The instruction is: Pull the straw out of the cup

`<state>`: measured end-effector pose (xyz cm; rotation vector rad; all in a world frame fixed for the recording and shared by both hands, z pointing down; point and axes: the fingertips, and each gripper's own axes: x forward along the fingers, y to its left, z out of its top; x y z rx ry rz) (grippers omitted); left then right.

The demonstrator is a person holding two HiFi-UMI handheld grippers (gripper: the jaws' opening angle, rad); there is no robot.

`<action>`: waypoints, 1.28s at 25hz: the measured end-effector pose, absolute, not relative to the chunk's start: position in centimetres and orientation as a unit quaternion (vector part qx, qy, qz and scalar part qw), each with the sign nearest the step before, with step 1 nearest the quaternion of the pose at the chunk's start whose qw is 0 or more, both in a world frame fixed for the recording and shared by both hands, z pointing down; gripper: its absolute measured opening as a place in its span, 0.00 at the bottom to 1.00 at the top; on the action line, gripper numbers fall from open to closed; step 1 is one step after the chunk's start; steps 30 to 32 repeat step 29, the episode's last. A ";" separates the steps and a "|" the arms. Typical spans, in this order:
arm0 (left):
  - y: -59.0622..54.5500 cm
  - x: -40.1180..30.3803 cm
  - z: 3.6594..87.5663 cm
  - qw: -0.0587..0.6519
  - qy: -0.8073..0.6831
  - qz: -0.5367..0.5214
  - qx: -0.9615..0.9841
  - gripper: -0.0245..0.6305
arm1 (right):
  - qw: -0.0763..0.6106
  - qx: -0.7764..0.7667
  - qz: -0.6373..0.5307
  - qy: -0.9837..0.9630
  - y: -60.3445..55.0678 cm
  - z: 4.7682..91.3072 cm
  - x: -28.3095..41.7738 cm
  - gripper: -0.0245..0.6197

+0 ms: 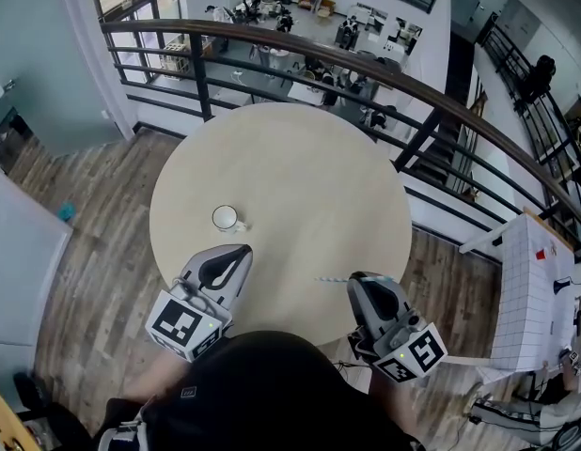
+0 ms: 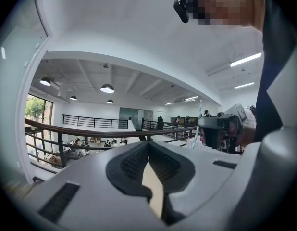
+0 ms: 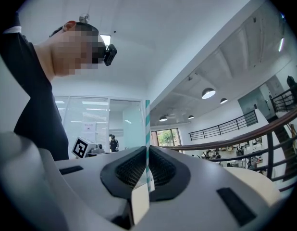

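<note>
A white cup (image 1: 225,218) stands on the round beige table (image 1: 300,177), left of centre, with no straw in it. My right gripper (image 1: 353,279) hovers at the table's near edge, shut on a teal-and-white striped straw (image 1: 333,279) that pokes out leftward from its tips. In the right gripper view the straw (image 3: 147,129) rises upright, pinched between the closed jaws of the right gripper (image 3: 147,150). My left gripper (image 1: 242,251) sits just below the cup, apart from it. Its jaws meet at the tips with nothing between them (image 2: 148,143). The left gripper view also catches the right gripper (image 2: 225,129) holding the straw (image 2: 200,114).
A dark railing (image 1: 384,73) curves round the table's far side, with an open floor below it. A white gridded board (image 1: 535,289) stands at the right. Wooden flooring (image 1: 93,252) lies to the table's left.
</note>
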<state>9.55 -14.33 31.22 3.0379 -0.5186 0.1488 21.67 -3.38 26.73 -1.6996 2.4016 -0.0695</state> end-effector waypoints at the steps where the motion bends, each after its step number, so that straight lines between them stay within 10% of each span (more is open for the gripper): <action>1: -14.3 9.5 31.4 0.029 -0.167 0.049 0.984 0.05 | 0.100 -0.575 -0.025 0.812 -3.4 26.9 21.6 0.09; 32: -15.2 9.1 32.1 0.038 -0.160 0.058 0.985 0.05 | 0.093 -0.573 -0.043 0.813 -5.0 28.3 20.6 0.09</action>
